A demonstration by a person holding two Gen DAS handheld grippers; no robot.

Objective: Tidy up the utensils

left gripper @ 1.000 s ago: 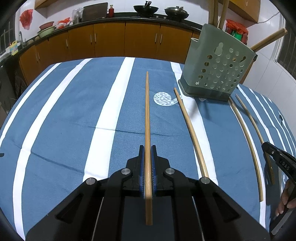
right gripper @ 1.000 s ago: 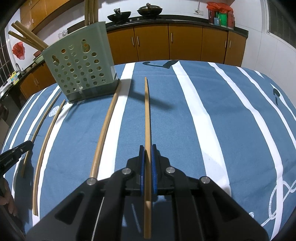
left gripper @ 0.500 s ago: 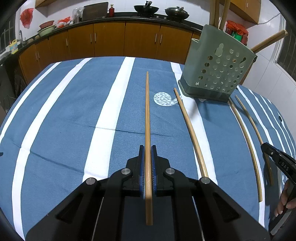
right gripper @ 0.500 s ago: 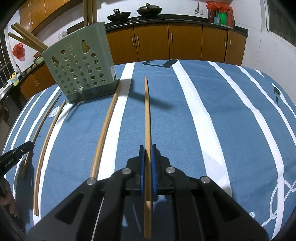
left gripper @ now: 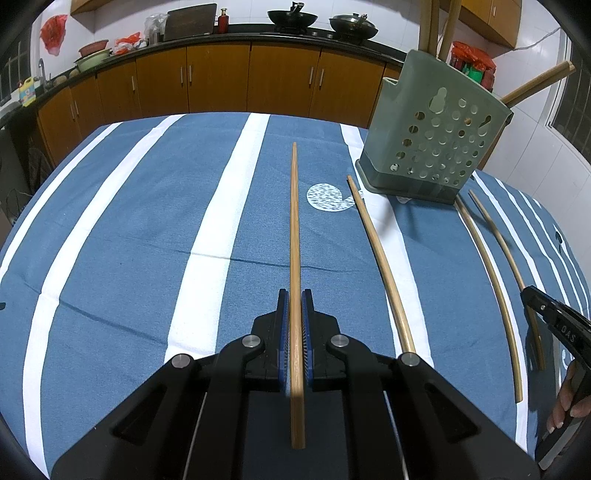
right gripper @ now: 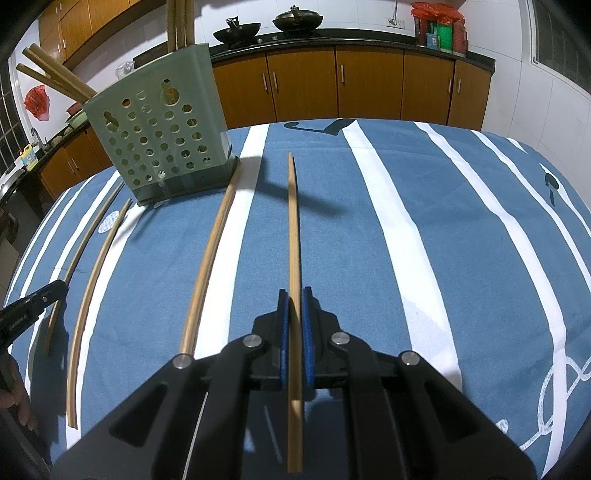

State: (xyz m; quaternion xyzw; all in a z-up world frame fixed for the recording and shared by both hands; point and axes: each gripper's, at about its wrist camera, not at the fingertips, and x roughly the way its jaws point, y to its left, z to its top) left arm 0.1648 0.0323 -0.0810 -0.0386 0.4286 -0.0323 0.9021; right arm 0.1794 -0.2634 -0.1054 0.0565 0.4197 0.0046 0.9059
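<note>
My left gripper is shut on a long wooden chopstick that points straight ahead, low over the blue striped tablecloth. My right gripper is likewise shut on another chopstick. A green perforated utensil holder stands at the far side between the two grippers, with several chopsticks sticking out of it. Two loose chopsticks lie on the cloth between the grippers, also visible from the right wrist.
The right gripper's black body and a hand show at the right edge of the left wrist view. Brown kitchen cabinets and a counter with woks run behind the table's far edge.
</note>
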